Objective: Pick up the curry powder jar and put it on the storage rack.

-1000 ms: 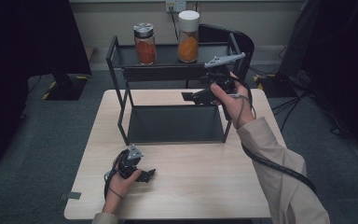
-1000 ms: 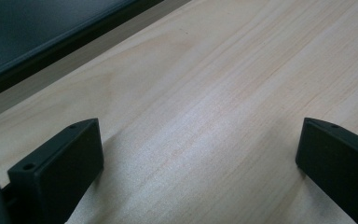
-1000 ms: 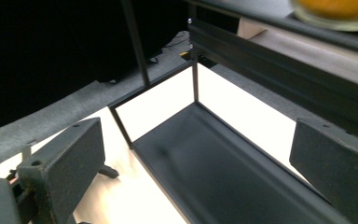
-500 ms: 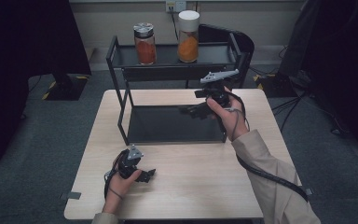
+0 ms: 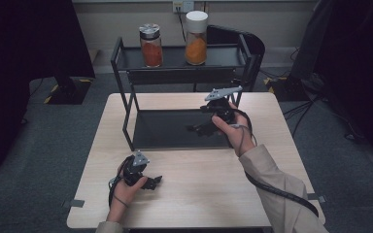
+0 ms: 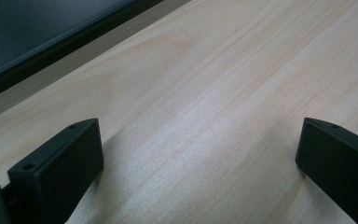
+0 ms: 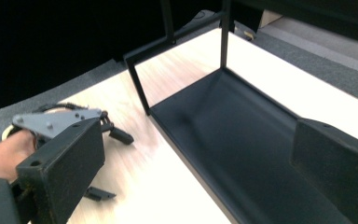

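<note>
In the high view, a black two-level rack [image 5: 126, 104] stands at the far half of the wooden bench [image 5: 204, 194]. On its top shelf stand two jars, well apart from both grippers: a jar with red powder [image 5: 151, 45] on the left and a jar with orange powder and a white lid [image 5: 196, 38] just beside it on the right. The right gripper [image 5: 198, 129] is held above the lower tray of the rack, near its right post, and it holds nothing. The left gripper [image 5: 154, 181] rests low on the bench near the front edge, in front of the rack.

In the left gripper view, its fingers [image 6: 56, 168] are spread wide, with only bare wood between them, and the dark edge of the rack tray is at the top left.

In the right gripper view, its fingers [image 7: 63, 163] are also spread wide and empty. They point over the lower tray [image 7: 242, 135] toward the left gripper [image 7: 107, 161], which lies farther off on the bench.
</note>
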A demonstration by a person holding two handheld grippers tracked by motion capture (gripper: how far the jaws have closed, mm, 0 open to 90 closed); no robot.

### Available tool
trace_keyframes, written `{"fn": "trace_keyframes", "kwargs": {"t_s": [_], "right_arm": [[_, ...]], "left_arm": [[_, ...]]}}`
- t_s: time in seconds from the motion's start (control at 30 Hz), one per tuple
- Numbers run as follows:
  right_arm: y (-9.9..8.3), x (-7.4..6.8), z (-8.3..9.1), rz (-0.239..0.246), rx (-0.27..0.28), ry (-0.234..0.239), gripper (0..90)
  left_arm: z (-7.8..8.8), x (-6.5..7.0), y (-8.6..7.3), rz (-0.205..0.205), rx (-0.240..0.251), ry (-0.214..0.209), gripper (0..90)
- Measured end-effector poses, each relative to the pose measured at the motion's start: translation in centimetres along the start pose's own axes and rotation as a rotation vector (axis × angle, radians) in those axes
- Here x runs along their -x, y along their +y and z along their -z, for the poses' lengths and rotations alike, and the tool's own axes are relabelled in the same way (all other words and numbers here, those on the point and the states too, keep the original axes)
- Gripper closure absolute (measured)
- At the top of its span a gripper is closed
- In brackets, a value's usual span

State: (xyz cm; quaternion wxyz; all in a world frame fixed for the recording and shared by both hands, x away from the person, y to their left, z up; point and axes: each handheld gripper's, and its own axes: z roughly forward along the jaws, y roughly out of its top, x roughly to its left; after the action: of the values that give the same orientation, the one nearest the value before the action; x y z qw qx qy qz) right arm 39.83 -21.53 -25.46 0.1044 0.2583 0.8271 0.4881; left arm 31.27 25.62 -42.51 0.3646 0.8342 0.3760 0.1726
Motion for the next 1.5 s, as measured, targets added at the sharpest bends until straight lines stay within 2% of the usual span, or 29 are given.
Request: {"fn": "trace_keyframes", "kwargs": {"t_s": [0.5,0.63,0.83,1.03,1.5], "right_arm": [[-3.2,0.0,-1.5,0.003,-0.009,0.029,2.1],[-4.3,0.1,-1.7,-0.013,-0.002,0.035,2.1],[-5.6,0.3,-2.1,-0.02,-0.02,0.031,2.2],[-6.8,0.3,-2.3,0.0,-0.028,0.021,2.1],[-10.0,0.6,-2.7,-0.009,-0.064,0.022,2.0]], "left_arm": [[0.0,0.0,0.0,-0.002,-0.001,0.001,0.0],[0.0,0.0,0.0,-0.003,-0.002,0.001,0.0],[0.0,0.0,0.0,-0.003,-0.001,0.001,0.0],[0.0,0.0,0.0,-0.003,-0.001,0.001,0.0],[0.0,0.0,0.0,-0.003,-0.001,0.001,0.0]]}}
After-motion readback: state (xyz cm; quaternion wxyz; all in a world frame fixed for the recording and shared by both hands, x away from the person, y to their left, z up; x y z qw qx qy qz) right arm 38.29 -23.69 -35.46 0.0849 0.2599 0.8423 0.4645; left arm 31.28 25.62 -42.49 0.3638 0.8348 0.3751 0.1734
